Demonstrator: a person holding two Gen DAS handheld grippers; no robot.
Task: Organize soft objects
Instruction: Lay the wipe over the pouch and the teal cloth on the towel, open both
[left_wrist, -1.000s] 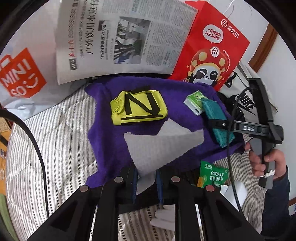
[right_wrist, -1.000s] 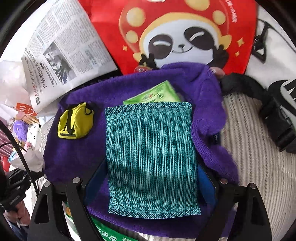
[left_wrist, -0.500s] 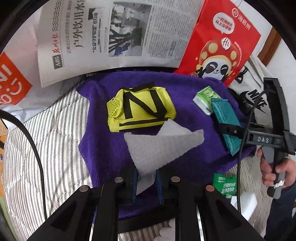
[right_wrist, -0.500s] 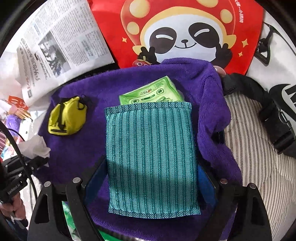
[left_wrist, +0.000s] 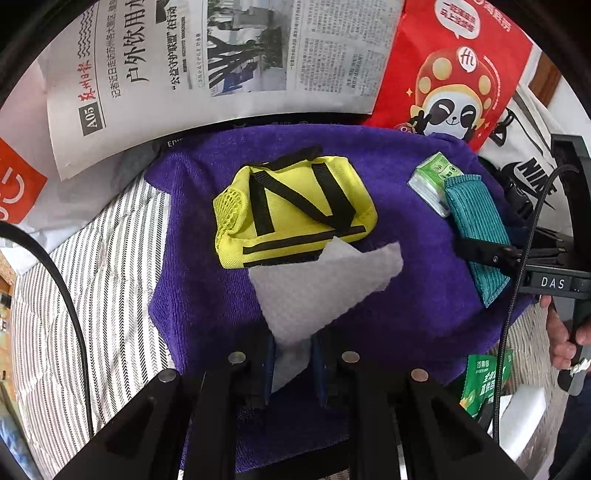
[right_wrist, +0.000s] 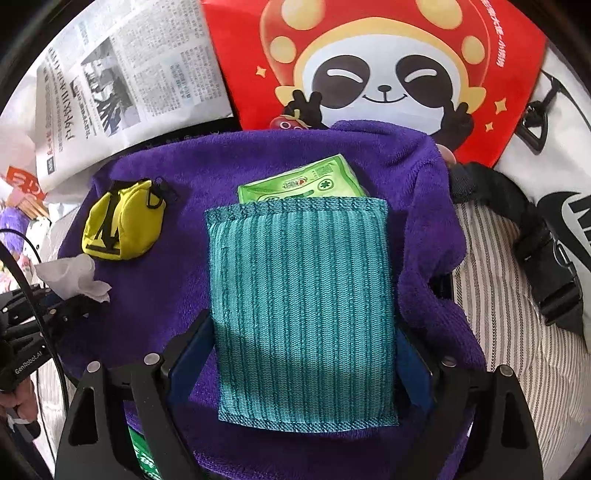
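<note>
The left hand-held gripper (left_wrist: 291, 363) is pinched nearly closed on 1 corner of a white tissue (left_wrist: 325, 284), which fans out above the purple towel (left_wrist: 207, 280) and just overlaps the lower edge of the yellow pouch (left_wrist: 295, 210). The right hand-held gripper (right_wrist: 303, 363) stands wide, its 2 blue pads flanking a teal ribbed cloth (right_wrist: 301, 306); the pads appear to press on its side edges, so it looks held across its width. The cloth's far edge covers part of a green tissue pack (right_wrist: 303, 182) lying on the towel, which is spread over a striped bed (left_wrist: 96, 266).

The tissue is very light, limp and easy to tear, so a corner pinch is enough, but it will flutter and crumple; setting it down flat calls for slow lowering. The teal cloth looks padded and a little springy, holding its rectangle without sagging, so a grip on its 2 long sides suits it. The pouch is soft fabric with black straps, which offer a handy place to grasp.
</note>
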